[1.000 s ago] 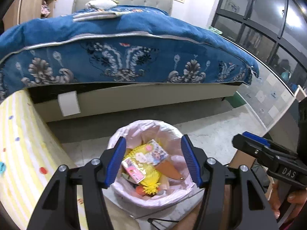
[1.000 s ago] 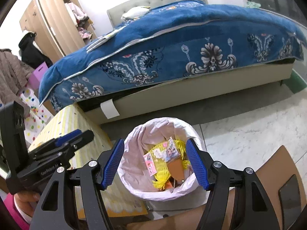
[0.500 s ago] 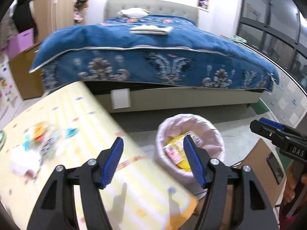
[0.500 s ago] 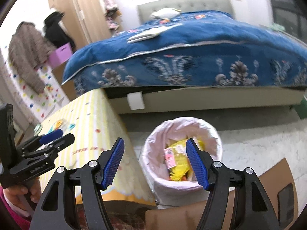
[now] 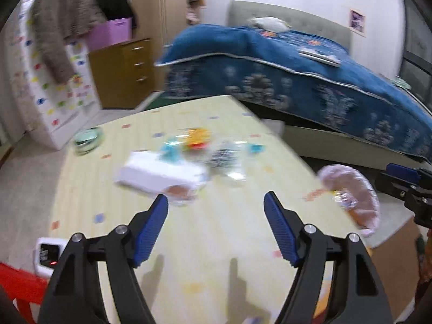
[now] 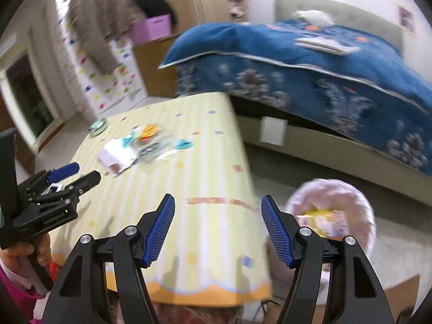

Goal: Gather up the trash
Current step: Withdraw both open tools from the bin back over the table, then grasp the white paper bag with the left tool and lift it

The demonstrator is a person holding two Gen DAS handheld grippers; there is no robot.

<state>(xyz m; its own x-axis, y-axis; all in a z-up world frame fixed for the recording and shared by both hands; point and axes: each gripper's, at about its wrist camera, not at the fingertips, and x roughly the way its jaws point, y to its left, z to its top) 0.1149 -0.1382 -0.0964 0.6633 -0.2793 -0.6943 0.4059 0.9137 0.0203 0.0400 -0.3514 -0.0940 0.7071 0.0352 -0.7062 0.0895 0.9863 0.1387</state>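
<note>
Risk of a blurred, misjudged grab among clustered trash.
Table [image 5: 189, 243] carries the trash [image 5: 205, 148] near its far middle: a white box [image 5: 159, 175], clear wrappers and coloured scraps touching one another, so closing on one piece may drag or scatter the rest over the edge. Bin [image 6: 334, 216], lined and part full, stands off the right edge. A glass dish [image 5: 87, 139] sits at the far-left corner. Left gripper [image 5: 216, 224] and right gripper [image 6: 217, 228] both hang spread wide, holding nothing.
</note>
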